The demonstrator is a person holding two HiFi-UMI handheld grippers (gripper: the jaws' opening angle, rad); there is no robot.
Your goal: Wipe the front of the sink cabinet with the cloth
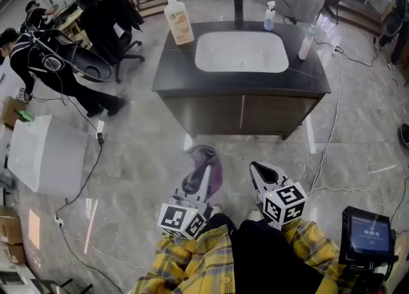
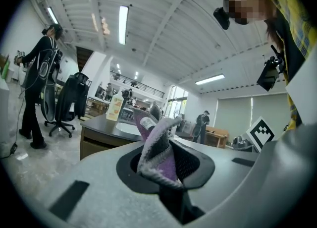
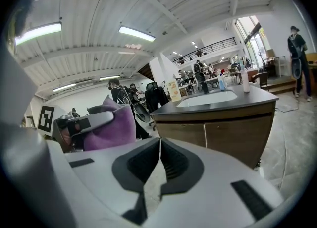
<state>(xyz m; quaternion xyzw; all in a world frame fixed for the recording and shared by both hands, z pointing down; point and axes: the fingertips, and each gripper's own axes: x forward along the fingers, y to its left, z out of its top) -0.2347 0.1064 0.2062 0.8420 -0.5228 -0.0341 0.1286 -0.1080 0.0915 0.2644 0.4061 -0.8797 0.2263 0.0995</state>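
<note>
Two grippers hang well apart from the front of the sink cabinet [image 1: 239,115]. The left gripper [image 1: 203,174] has its jaws clenched on the purple cloth [image 1: 206,158], which points toward the cabinet doors. The right gripper [image 1: 259,170], jaws pressed together on nothing, is equally far from the cabinet.

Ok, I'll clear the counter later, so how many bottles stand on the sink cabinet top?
3. A pump bottle at the left rear corner, a small blue spray bottle right of the faucet, and a white bottle at the basin's right. None looks hidden.
</note>
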